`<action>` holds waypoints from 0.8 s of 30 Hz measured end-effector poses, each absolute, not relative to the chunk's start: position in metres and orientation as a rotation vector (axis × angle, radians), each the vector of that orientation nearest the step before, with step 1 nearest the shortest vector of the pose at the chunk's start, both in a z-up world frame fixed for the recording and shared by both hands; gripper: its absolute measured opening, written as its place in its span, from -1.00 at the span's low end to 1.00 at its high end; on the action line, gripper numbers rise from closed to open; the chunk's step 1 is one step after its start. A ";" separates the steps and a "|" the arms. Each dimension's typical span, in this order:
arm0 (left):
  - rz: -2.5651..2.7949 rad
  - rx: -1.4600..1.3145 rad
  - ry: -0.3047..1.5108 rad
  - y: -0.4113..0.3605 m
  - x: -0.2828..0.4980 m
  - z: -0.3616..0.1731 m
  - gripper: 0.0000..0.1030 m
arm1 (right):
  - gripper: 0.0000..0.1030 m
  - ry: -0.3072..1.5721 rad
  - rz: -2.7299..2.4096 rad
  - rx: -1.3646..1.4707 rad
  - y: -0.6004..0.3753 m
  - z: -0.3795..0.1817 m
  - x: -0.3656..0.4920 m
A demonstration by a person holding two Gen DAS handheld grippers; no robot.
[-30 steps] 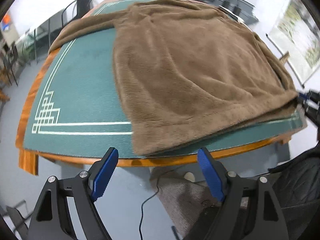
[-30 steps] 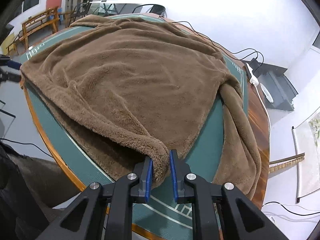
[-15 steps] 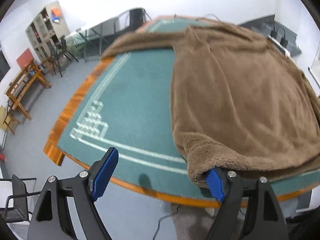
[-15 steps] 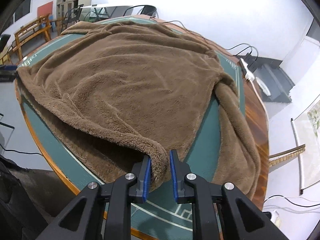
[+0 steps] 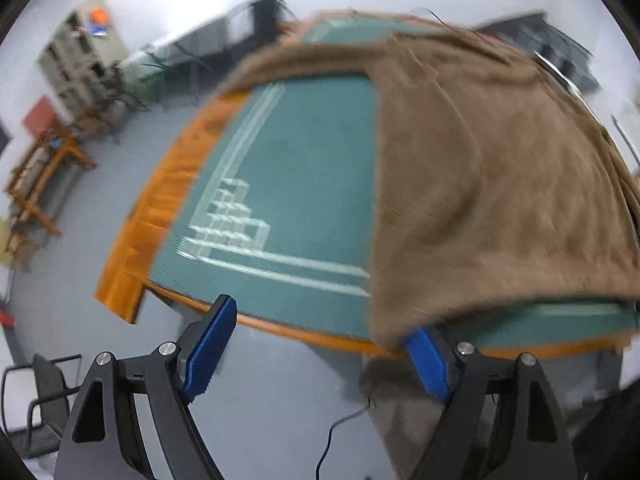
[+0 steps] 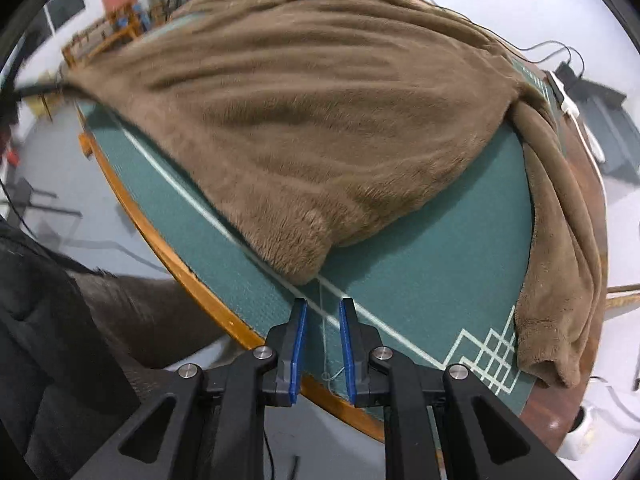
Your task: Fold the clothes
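A brown fleece garment [image 5: 480, 200] lies spread over the green table [image 5: 300, 180]. My left gripper [image 5: 320, 318] hangs open and wide at the table's near edge. The garment's near corner drapes over the tip of its right finger, with nothing pinched. In the right wrist view the garment [image 6: 320, 120] ends in a rounded corner [image 6: 304, 252] lying on the felt just ahead of my right gripper [image 6: 323, 304]. That gripper's jaws stand nearly together with nothing between them. A sleeve [image 6: 560, 280] trails down the table's right side.
The table has an orange wooden rim [image 5: 168, 200] and white line patterns [image 6: 488, 352]. Cables and a white power strip [image 6: 568, 108] lie at its far right. Chairs and shelves [image 5: 76, 68] stand across the grey floor. A person's dark clothing [image 6: 48, 320] fills the lower left.
The garment corner that sat between my right gripper's jaws now lies on the felt ahead of them. My left gripper has swung in until the garment's near corner overlaps its right finger.
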State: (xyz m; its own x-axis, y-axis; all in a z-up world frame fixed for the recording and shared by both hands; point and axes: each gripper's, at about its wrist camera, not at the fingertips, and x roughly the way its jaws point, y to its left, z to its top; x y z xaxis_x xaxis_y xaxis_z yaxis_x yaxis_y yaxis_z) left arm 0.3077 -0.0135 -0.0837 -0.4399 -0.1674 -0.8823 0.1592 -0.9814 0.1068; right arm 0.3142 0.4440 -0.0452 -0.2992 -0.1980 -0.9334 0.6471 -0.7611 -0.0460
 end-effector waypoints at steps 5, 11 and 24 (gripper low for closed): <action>-2.564 1.556 -0.154 -0.009 0.311 -0.075 0.66 | -0.49 0.459 -2.204 1.307 0.450 -0.013 0.292; -2.627 1.408 -0.099 -0.028 0.302 -0.032 0.66 | 0.53 0.433 -2.195 1.225 0.407 -0.001 0.258; -2.756 1.589 -0.167 0.047 0.200 -0.076 0.66 | 0.54 0.707 -1.817 1.483 0.383 -0.064 0.231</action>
